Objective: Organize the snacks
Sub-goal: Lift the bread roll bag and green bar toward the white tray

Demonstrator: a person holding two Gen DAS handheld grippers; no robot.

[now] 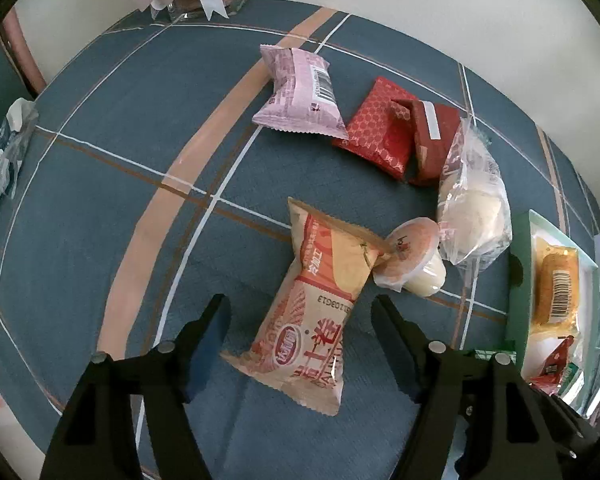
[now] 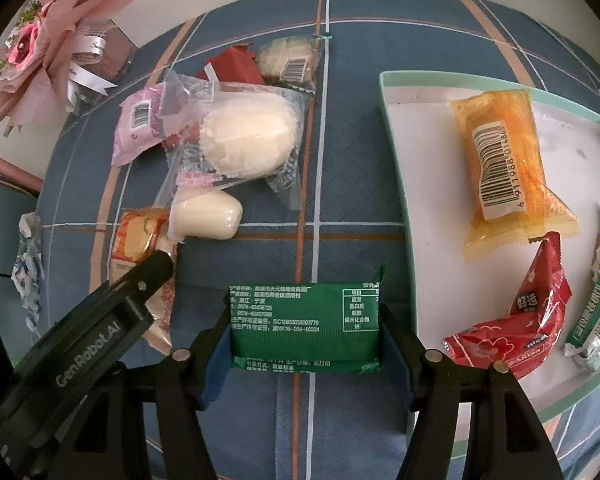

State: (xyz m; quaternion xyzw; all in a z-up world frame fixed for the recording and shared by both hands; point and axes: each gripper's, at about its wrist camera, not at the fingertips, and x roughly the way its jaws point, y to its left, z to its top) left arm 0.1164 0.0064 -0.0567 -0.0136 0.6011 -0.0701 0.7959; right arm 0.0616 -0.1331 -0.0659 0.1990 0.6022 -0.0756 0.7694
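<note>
My left gripper (image 1: 300, 312) is open above an orange-and-cream snack packet (image 1: 312, 320) that lies between its fingers on the blue checked tablecloth. Beyond it lie a jelly cup (image 1: 414, 256), a clear bag with a white bun (image 1: 474, 204), red packets (image 1: 400, 136) and a pink packet (image 1: 300, 96). My right gripper (image 2: 305, 320) is shut on a green snack packet (image 2: 306, 326), held just left of the mint-rimmed white tray (image 2: 392, 128). The tray holds an orange packet (image 2: 508, 172), a red packet (image 2: 516, 324) and a green-white packet (image 2: 596, 316).
A pink flower bouquet in a glass vase (image 2: 48, 52) stands at the table's far left. A crumpled blue-white wrapper (image 2: 28, 272) lies at the left edge. The left gripper's body (image 2: 100, 320) shows in the right wrist view. A pale wall runs behind the table.
</note>
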